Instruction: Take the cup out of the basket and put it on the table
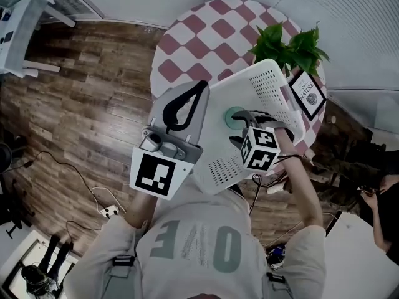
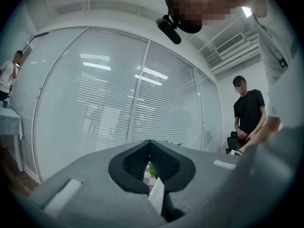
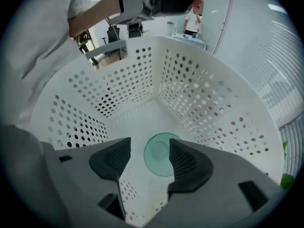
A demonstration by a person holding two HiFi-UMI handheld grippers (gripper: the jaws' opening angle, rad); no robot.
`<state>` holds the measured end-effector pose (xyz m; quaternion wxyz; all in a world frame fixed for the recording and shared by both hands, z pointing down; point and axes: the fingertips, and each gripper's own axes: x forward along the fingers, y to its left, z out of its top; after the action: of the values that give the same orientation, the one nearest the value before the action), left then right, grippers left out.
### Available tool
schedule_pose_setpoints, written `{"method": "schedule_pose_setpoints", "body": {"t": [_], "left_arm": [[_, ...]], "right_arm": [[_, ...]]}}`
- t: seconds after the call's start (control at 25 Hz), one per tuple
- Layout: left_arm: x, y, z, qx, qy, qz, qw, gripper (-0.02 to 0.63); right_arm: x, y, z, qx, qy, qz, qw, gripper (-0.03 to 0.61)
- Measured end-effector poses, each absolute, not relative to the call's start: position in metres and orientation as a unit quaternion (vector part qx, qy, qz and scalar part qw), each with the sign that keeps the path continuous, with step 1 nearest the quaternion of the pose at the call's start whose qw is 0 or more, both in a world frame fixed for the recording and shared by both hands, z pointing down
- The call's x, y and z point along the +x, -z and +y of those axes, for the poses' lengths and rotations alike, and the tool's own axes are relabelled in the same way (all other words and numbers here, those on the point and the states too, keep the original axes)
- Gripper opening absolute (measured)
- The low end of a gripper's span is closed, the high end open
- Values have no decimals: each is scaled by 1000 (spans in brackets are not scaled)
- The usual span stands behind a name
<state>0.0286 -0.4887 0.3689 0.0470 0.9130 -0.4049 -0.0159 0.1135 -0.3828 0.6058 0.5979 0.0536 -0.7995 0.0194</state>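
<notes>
Count: one cup, one basket, two tongs, one plant, one framed picture.

Cup (image 3: 159, 153): green, translucent, standing on the floor of the white perforated basket (image 3: 190, 80). In the right gripper view its round mouth faces straight up at the camera. Its long axis therefore runs square to the basket floor, open end toward the tongs. In the head view the cup (image 1: 234, 117) shows as a green disc deep inside the basket (image 1: 268, 80), partly covered by the right tongs.

Right tongs (image 3: 149, 146): pointing steeply down into the basket, jaws apart, one on each side of the cup's mouth. The pads do not press on it; the right-hand jaw overlaps the cup's rim in the picture. In the head view the right tongs (image 1: 240, 124) reach in from the near side.

Left tongs (image 2: 151, 148): jaws together, clamped on a thin white edge, the basket's rim. In the head view the left tongs (image 1: 201, 87) grip the basket's left rim.

Basket: tilted, near the edge of the round counter (image 1: 199, 36) with its pink-and-white check cloth. Cannot tell whether it rests on it.

Plant (image 1: 290, 45) and framed picture (image 1: 307, 93) stand on the counter just beyond the basket.
</notes>
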Motion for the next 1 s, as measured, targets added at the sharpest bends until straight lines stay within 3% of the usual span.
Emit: {"method": "schedule_pose_setpoints", "body": {"t": [0.44,0.6,0.72,1.0], "left_arm": [[14,-383,-479,900,18,-431,63,5],[5,-388,-477,895,17,-441,66,5],[1,-389,-476,891,18,-448,68,5],[-6,-389,-476,889,19,-453,70,5]], "right_arm": [[126,-666,-375,-2,-17,-746,665,242],[130,-669,-379,-8,17,-730,683,166],[133,-672,-376,-34,64,-708,702,40],[129,-673,-378,-37,61,-702,709,40]]}}
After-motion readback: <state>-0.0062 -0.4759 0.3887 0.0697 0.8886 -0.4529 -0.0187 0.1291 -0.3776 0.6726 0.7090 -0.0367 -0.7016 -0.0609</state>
